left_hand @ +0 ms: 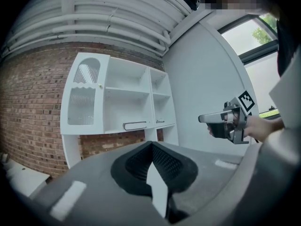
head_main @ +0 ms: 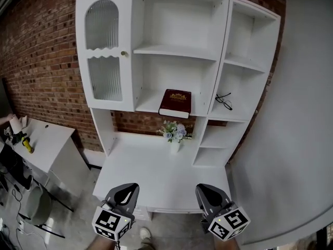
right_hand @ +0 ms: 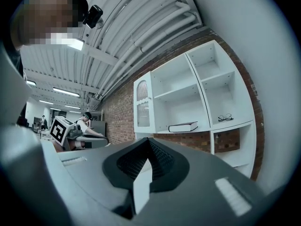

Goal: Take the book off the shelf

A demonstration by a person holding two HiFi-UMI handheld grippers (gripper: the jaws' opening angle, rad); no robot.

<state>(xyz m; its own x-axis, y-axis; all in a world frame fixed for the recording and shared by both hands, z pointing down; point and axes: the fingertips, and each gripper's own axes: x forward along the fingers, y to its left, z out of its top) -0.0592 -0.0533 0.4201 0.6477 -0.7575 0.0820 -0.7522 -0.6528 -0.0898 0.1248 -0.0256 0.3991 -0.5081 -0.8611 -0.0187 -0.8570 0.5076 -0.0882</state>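
- Presently both tools are clenched on nothing: the left gripper (head_main: 126, 188) and the right gripper (head_main: 205, 189) each have their jaws pressed together, and each gripper view shows no object between them.
- Just ahead of both tips lies the bare top of the white desk (head_main: 156, 165); neither gripper touches it.
- Further ahead, roughly midway between the two grippers, a small white vase of pale flowers (head_main: 175, 134) stands at the back of that desk.
- Ahead and above, directly over the vase, the dark red hardcover book with gold ornament (head_main: 175, 103) lies flat on the lower middle board of the white shelf unit (head_main: 179, 52), well apart from either gripper.
- Ahead of the right gripper and up, past a partition from the book, a pair of black-framed glasses (head_main: 223, 101) rests in the side compartment.
- Ahead of the left gripper and up, a ribbed-glass cabinet door (head_main: 103, 51) stands closed.
- Risk, as I judge it: with jaws clamped shut, a reach would only shove the book deeper; they need to part first.
- Risk: the book lies flat, so a pinch on its near edge alone may let the cover splay or the volume sag and slip, dropping it onto the vase beneath.
- Risk: a wide swing of the right gripper could clip the partition, though the glasses sit shielded behind it.
- Count: two grippers, one book, one pair of glasses, one vase, one glazed door.
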